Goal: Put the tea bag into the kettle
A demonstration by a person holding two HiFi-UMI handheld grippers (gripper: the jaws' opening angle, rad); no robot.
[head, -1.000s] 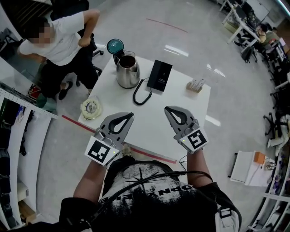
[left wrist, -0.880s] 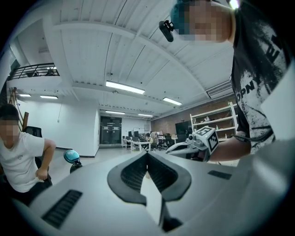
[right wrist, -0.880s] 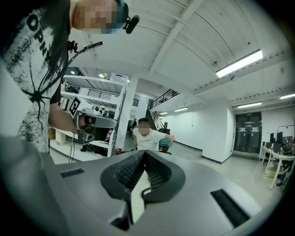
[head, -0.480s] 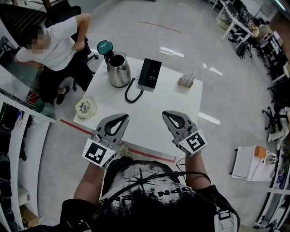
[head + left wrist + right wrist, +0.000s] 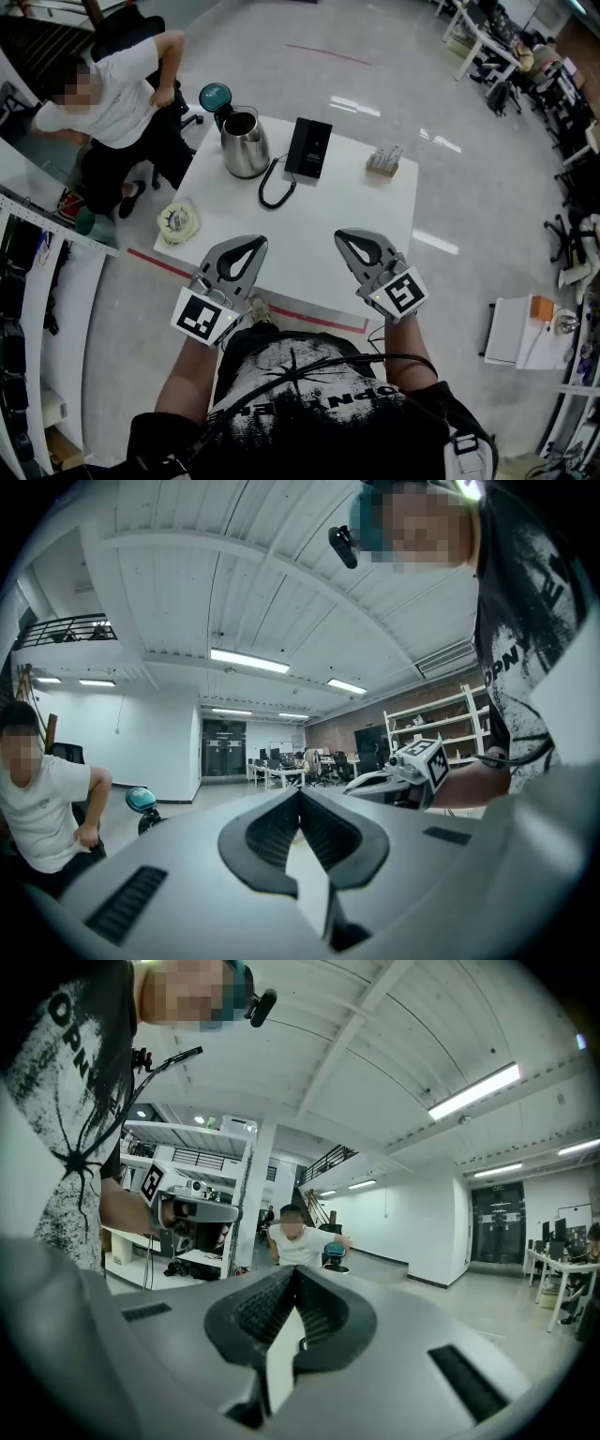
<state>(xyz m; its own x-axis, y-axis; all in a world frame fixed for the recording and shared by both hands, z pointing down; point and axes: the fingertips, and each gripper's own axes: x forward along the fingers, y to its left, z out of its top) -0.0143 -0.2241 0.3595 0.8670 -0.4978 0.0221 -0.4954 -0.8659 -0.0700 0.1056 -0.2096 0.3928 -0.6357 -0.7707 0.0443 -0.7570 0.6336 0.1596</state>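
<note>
A glossy grey floor (image 5: 375, 75) fills the room, with shelves (image 5: 37, 309) along the left edge and office desks far off at the upper right. A white table (image 5: 319, 225) stands in the middle. A person (image 5: 112, 94) in a white shirt sits just beyond its far left corner.

The two grippers are over the near edge of the table, side by side and apart, both pointing level across it. The left gripper (image 5: 261, 240) has its jaws pressed together at the tips, and its own view (image 5: 300, 794) shows only the hollow between the ribbed pads, with nothing in it. The right gripper (image 5: 342, 235) is just the same: its jaws are closed tip to tip (image 5: 293, 1274) and hold nothing.

The kettle (image 5: 246, 150), of bare steel, stands upright at the far left corner of the table. Its teal lid (image 5: 215, 96) is tipped back, so the mouth is open. Just to its right lies a flat black slab (image 5: 309, 148), and a black cord (image 5: 275, 190) loops from it toward the middle of the table.

A round pale dial-like thing (image 5: 176, 221) lies on the floor beside the table's left edge.

A small rack (image 5: 382, 162) of pale upright packets stands on the far right part of the table, well apart from the kettle and both grippers; whether the packets are tea bags is too small to tell
</note>
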